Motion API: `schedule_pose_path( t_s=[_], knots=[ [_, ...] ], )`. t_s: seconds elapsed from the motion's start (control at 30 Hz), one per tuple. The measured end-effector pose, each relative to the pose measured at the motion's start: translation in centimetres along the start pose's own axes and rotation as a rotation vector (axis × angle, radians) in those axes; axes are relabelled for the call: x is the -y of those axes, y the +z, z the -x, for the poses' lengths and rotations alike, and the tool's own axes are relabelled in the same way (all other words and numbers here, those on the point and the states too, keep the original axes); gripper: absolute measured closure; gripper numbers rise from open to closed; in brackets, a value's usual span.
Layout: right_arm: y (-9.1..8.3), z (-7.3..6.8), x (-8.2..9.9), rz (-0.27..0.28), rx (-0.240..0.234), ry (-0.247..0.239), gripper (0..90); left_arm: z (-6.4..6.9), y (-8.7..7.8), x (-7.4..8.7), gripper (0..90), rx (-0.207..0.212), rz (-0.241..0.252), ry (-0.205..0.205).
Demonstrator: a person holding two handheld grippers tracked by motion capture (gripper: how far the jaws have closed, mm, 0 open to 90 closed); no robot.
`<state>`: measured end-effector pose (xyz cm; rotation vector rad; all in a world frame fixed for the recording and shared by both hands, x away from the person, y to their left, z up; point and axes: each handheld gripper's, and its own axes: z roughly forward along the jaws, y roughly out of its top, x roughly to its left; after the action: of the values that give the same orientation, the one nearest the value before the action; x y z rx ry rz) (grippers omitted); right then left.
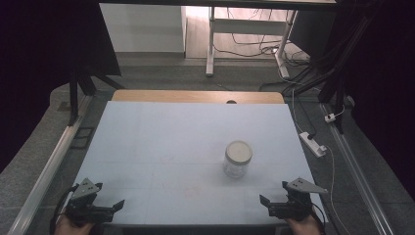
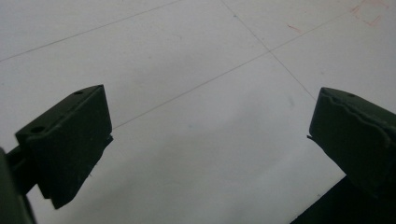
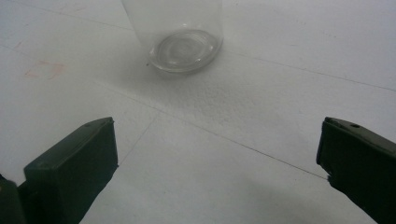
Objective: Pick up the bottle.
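Right now both of my tools sit at the near edge of the table [image 1: 147, 132], and neither holds anything. My left gripper [image 1: 100, 205] has its jaws spread wide over bare white surface; my right gripper [image 1: 279, 203] is spread just as wide and points toward the glass jar [image 1: 237, 159].

That jar stands upright, right of the table's middle, near my right gripper but apart from it, with a pale flat lid [image 1: 238, 151] on top. From the right gripper view I see its clear, round base [image 3: 184, 49] resting flat on the surface, and it looks empty.

I judge it to be rigid, fairly light, and slick: smooth glass gives hard jaws little to bite on, and it could crack or skid if squeezed badly or knocked over. I'd take the body below the lid, across the widest part of the wall, jaws level on opposite sides, and close gently. If the lid needs turning, one gripper should steady the glass low down while the other takes the lid's rim.
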<state>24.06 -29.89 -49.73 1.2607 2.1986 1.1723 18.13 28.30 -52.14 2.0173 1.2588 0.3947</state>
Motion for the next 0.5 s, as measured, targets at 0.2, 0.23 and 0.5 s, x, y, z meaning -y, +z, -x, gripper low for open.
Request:
schedule_pose_path(
  t_s=[0.2, 0.23, 0.5],
  knots=[
    [0.32, -0.24, -0.17, -0.016, -0.002, -0.024, 0.0, -0.17, 0.06, -0.02, 0.9, 0.029, 0.006, -0.016],
    [0.37, -0.25, -0.20, -0.017, -0.002, -0.027, 0.0, -0.17, 0.13, -0.07, 0.9, 0.034, 0.004, -0.015],
    [0.60, -0.25, -0.32, -0.028, -0.020, -0.035, 0.0, -0.23, 0.29, -0.10, 1.0, 0.040, -0.014, -0.022]
  ],
)
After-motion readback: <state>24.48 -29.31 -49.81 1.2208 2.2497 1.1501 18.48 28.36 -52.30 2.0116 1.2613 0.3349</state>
